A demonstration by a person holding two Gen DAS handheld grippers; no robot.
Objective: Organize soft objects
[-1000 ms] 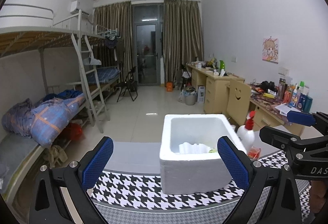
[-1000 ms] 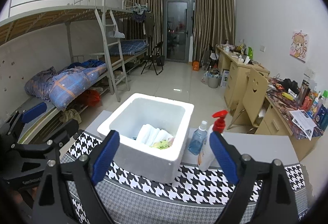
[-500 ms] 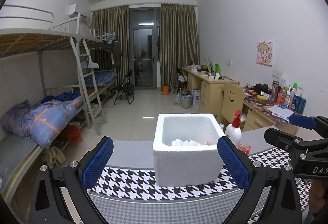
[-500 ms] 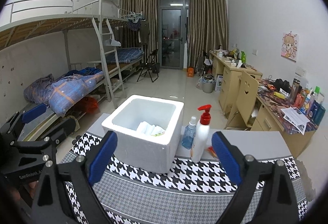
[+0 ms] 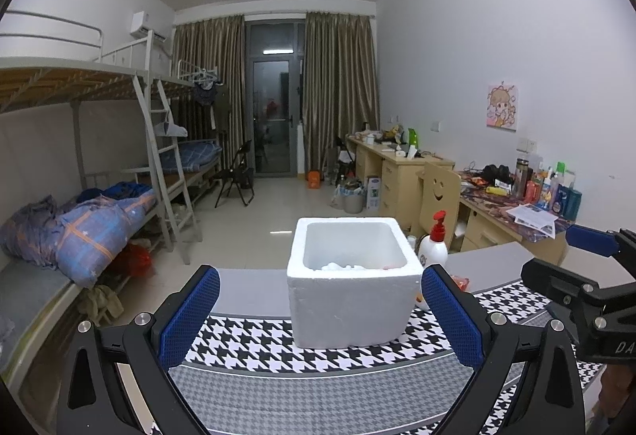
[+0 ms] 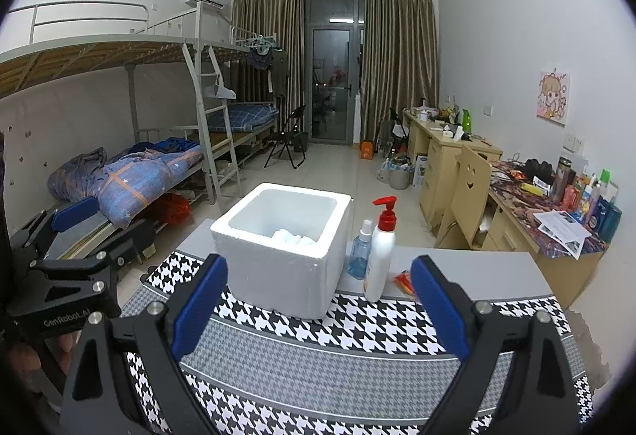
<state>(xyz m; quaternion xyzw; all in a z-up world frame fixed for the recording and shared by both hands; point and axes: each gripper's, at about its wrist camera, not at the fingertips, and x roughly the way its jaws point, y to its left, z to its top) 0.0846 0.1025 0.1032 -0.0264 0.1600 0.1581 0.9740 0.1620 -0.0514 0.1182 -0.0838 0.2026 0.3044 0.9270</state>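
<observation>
One blue bottle (image 6: 360,250) shows only from the right wrist.

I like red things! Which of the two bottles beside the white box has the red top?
The taller white pump bottle has the red pump top. The small clear blue bottle beside it, closer to the foam box, has a white cap.

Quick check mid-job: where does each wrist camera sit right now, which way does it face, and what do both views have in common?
Left wrist: above the table's left side, facing the foam box; own open left gripper frames it, right gripper at the right edge.
Right wrist: right of it, facing the same box and pump bottle; own open gripper, left gripper at the left edge.
Shared: box, pump bottle, houndstooth cloth.
</observation>
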